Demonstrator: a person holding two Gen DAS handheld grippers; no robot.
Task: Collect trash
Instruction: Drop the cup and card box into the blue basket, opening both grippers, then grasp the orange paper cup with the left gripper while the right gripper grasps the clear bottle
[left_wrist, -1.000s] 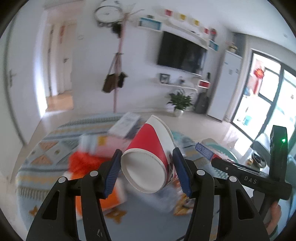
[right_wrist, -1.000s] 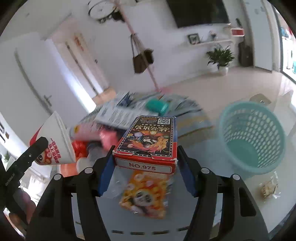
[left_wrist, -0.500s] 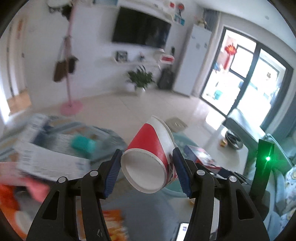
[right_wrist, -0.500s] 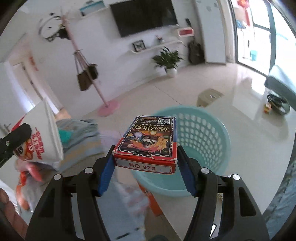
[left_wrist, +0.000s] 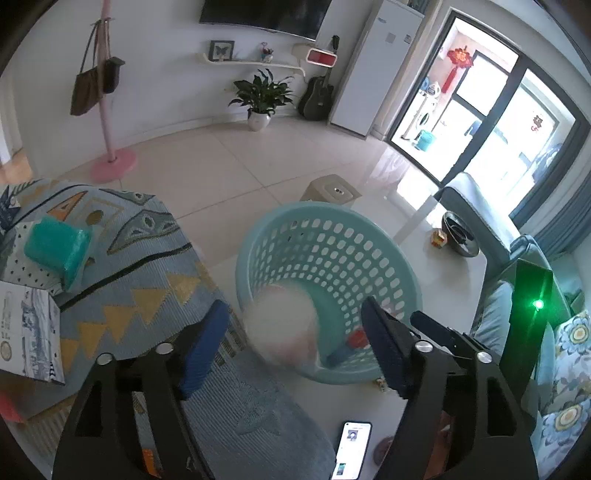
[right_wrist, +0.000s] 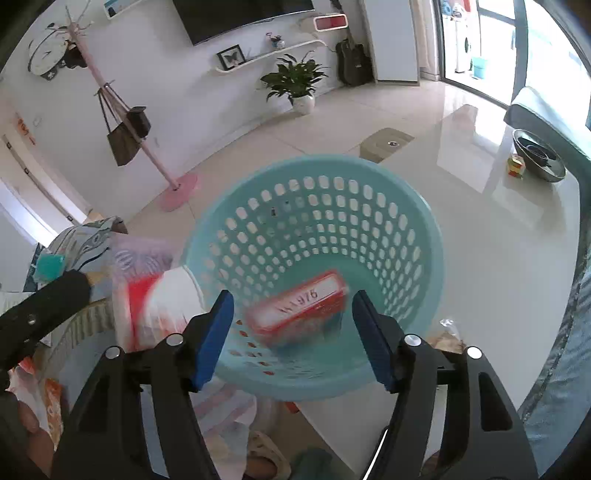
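My left gripper (left_wrist: 291, 349) is spreading its jaws, and the paper cup (left_wrist: 282, 325) between them is a white-and-pink blur clear of both pads, dropping over the near rim of the teal basket (left_wrist: 369, 218). My right gripper (right_wrist: 291, 334) is also easing wider; the red box (right_wrist: 299, 308) has left its pads and is smeared with motion inside the basket, above its floor.

To do this step well, I'd say both grippers should hold over the basket's mouth with jaws apart until each piece has settled. The cup is my worry — it falls close to the near rim, so I judge it could clip the edge and tip out onto the patterned rug (left_wrist: 147, 280). Pulling back too soon might also brush it on the way.

The left view shows things the right one does not: a phone (left_wrist: 351, 448) lying on the white table just short of the basket, a teal packet (left_wrist: 55, 247) and a printed box (left_wrist: 26, 332) on the rug that may be more trash, and a red-and-blue scrap already on the basket floor. The right view gives what the left lacks — the cup's red side and white rim seen from the side, outside the basket wall from this angle, the box's label partly readable, and a crumpled wrapper (right_wrist: 448, 336) on the table just beside the basket.
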